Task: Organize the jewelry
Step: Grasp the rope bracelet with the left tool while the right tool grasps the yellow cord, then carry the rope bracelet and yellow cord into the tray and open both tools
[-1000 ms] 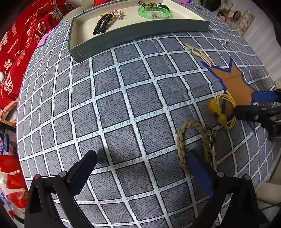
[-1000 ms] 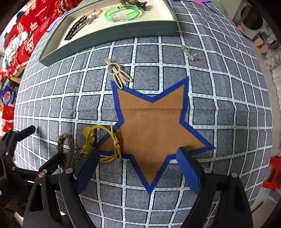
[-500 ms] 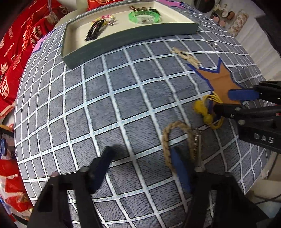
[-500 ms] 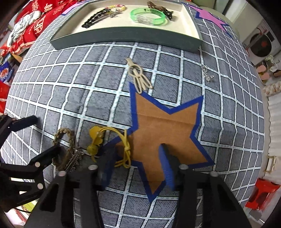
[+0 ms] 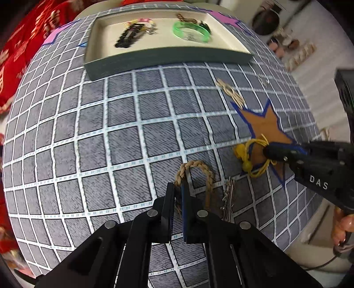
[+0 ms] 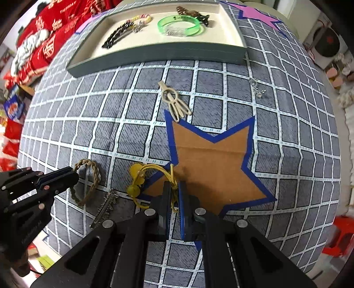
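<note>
1. Braided tan cord formed the bracelet (image 5: 194, 175) that the left gripper (image 5: 178, 192) had clamped; its jaws were closed on one side of the loop, the rest of the loop lying on the grey checked tablecloth (image 5: 110, 137).
2. Just beside that bracelet lay a silver chain piece (image 5: 229, 199), free of either tool.
3. The right gripper (image 6: 174, 192) pointed down with its jaws pinched on the yellow cord bracelet (image 6: 143, 177), whose beaded end lay on the cloth at the edge of the brown star with blue border (image 6: 212, 164).
4. A pale beige hair clip (image 6: 174, 102) rested on the cloth, its tip touching the star's upper point.
5. A small silver trinket (image 6: 256, 88) sat well apart, toward the right edge of the table.
6. At the far side stood the grey-walled tray (image 6: 159, 55) with a cream floor, holding a green bangle (image 6: 179, 25), a black chain (image 6: 116, 36), a pastel bead bracelet (image 6: 141, 18) and a dark brownish item (image 6: 192, 12) that was too small to identify.
7. A hand (image 5: 343, 228) showed at the right gripper's handle in the left wrist view.
</note>
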Motion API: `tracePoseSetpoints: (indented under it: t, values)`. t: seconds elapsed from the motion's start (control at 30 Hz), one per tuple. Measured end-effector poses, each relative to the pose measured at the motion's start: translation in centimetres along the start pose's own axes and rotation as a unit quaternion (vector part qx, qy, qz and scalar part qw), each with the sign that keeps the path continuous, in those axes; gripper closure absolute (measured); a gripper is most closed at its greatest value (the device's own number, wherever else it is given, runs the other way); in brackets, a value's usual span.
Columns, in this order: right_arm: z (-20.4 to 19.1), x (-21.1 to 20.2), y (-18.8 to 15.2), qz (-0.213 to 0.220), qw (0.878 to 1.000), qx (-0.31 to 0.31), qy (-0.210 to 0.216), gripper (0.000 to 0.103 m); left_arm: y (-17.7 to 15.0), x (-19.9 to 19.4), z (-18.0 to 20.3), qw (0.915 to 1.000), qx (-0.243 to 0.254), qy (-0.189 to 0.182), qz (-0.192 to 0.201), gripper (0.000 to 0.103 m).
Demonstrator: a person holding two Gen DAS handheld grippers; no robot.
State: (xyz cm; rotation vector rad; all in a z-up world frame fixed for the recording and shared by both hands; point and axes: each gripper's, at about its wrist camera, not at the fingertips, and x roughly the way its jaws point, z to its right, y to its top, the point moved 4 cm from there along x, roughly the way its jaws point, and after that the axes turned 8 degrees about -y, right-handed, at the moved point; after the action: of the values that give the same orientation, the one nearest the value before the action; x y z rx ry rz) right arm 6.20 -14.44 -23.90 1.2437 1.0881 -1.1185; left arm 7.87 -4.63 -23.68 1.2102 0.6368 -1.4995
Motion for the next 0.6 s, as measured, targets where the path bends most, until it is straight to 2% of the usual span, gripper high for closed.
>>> tracePoseSetpoints:
  t: [0.6]
  values:
    - [4.7, -3.4, 3.0, 0.039, 0.997, 0.048, 0.053, 0.096, 2.7, -4.8, -0.7, 0.9978, -0.015, -0.016, 0.063, 0.090]
